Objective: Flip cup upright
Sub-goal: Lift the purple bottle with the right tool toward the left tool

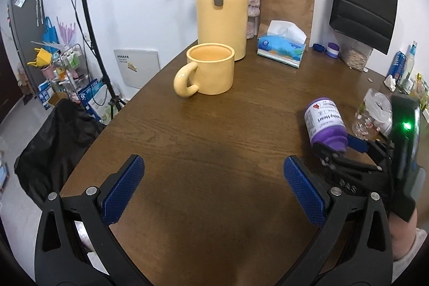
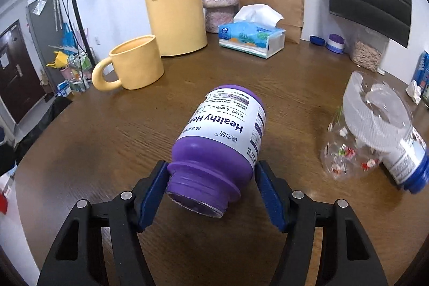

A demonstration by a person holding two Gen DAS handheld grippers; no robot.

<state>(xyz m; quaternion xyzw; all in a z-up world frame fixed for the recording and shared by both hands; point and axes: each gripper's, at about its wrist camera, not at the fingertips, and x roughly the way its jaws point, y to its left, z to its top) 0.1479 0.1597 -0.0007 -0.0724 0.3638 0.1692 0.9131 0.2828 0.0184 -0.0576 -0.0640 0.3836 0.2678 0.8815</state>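
Two jaws, R: right gripper [image 2: 211, 190] straddles neck of purple bottle [image 2: 218, 141]; left pad touches, right pad shows a gap, so not clamped yet.
L jaws: left gripper [image 1: 213, 188] spread wide, nothing between, low over bench [image 1: 214, 125].
Bottle: tilted, mouth toward jaws, base away.
Risk: one-sided contact, bottle may roll or slip toward clear plastic bottle [image 2: 372, 130] nearby.
Cup: yellow mug [image 1: 210, 69] already stands mouth up, beside thermos [image 1: 222, 7]; wrong-target risk.
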